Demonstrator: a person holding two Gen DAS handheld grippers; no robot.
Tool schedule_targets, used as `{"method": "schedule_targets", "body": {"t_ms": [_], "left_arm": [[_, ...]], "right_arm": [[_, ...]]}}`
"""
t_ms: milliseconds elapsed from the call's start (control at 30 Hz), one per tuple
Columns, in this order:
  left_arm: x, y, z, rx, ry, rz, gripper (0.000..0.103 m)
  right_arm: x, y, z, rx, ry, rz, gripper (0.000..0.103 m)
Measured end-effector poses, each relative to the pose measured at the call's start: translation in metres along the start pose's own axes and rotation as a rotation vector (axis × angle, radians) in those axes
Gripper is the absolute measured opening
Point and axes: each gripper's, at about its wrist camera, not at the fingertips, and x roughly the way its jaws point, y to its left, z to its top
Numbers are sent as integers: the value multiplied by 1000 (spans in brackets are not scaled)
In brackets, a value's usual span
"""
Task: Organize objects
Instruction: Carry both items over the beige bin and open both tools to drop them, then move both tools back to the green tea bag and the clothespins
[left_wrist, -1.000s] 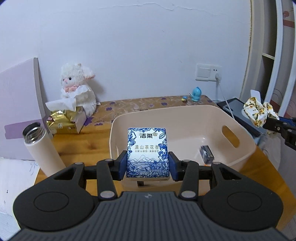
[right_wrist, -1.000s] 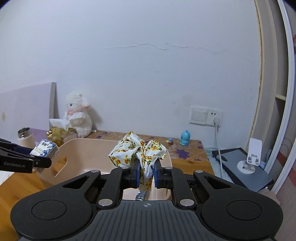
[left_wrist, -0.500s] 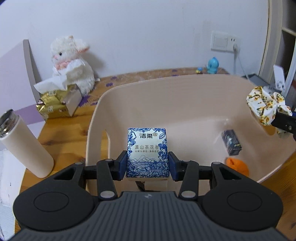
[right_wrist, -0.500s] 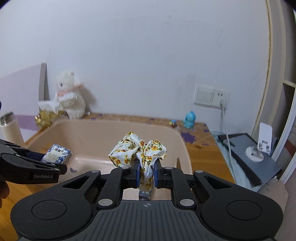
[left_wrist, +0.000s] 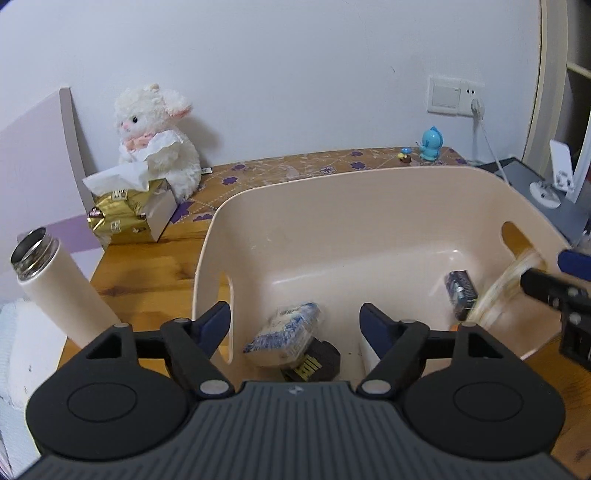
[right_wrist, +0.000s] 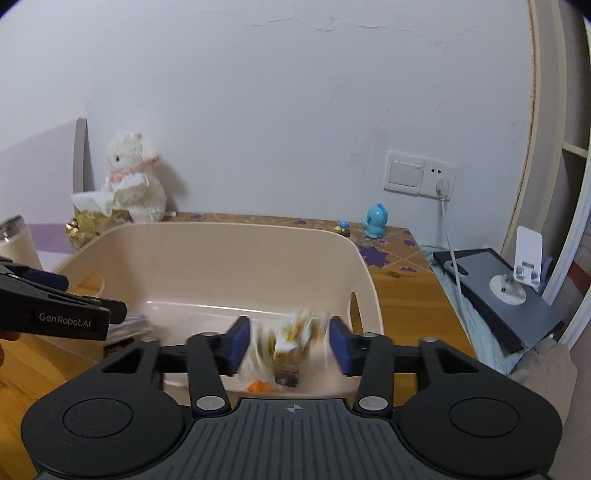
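left gripper (left_wrist: 295, 325) jaws apart above beige bin (left_wrist: 369, 206) | tissue pack (left_wrist: 284, 334) lay inside bin | right gripper (right_wrist: 290, 345) jaws apart, blurred floral scrunchie (right_wrist: 295, 334) between them, over bin

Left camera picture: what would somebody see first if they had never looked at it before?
The big beige bin fills the middle, with a blue-and-white tissue pack lying inside between the wide-open left tongs. Behind it on the left, a white plush lamb sits against the wall. In the right camera, a blurred floral scrunchie is between the open right tongs, above the bin.
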Motion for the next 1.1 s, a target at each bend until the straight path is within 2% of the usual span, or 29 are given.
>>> {"method": "schedule_targets", "body": {"t_ms": [267,367,467,533,700,1100], "left_arm": [[-42,5,-7,4,-57,13,87],[-52,11,-14,-11,-56,0,88],[-60,15,-25,-6,-49,-26,93],[-64,16,-34,-2,-45,-19,93],[-65,21,-57,-7,-8,-49,93],[-39,26,-102,-7,105,-47,93]], "right_arm": [[-39,-5,-9,27,-14,27,64],[-49,-4,-17,23,-5,29,66],[-54,-2,-25,-1,7,10,67],[-55,-2,-31,-9,20,-4,68],[-51,-3,-46,6,68,-2,68],[-20,26,-89,-33,186,-5,68]]}}
